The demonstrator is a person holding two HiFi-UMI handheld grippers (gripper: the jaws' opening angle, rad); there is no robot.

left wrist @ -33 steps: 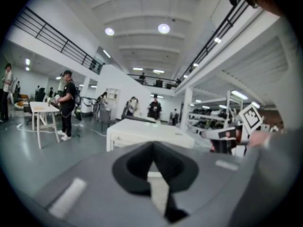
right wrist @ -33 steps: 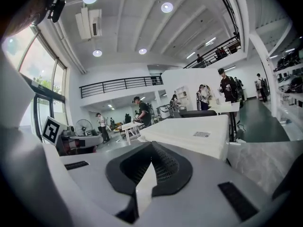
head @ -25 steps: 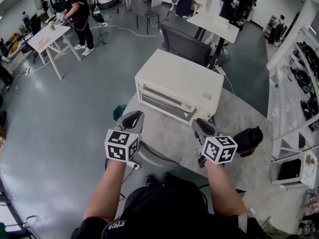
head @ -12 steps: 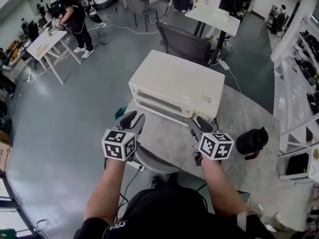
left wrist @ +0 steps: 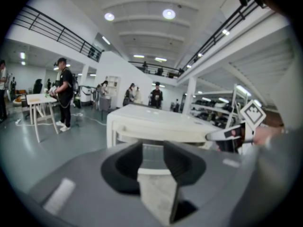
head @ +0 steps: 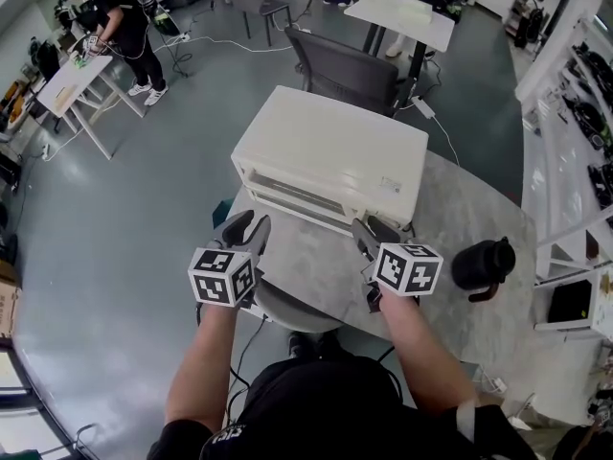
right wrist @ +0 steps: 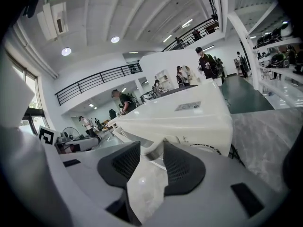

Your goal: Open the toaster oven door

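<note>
Far left, at the back of the hall, a person point(head: 113, 15) stands at a small white table point(head: 67, 80), well apart from the work area. The left gripper point(head: 247, 226) is held low over the near left edge of the round marble-topped table point(head: 469, 209), pointing at the left end of the oven front. Its jaws stand apart, having just been opening, and only bare tabletop shows in the gap. The pads touch nothing. The toaster oven point(head: 335, 147), cream-white, sits toward the far side of that table with its front turned to the operator. Its door point(head: 311, 196) lies shut against the body, with the handle bar running across the front. An office chair point(head: 340, 70) stands directly behind the oven. The right gripper point(head: 369, 230) is held just before the right end of the oven front, close to it. Contact cannot be confirmed from the head view. Its jaws are wide apart after opening and have eased in slightly. In the right gripper view, a white part of the oven front shows beyond the gap, and neither pad bears on it. Further right, a black jug point(head: 482, 264) rests on the tabletop, apart from both the oven and the right gripper. White shelving point(head: 575, 113) runs along the right wall.
</note>
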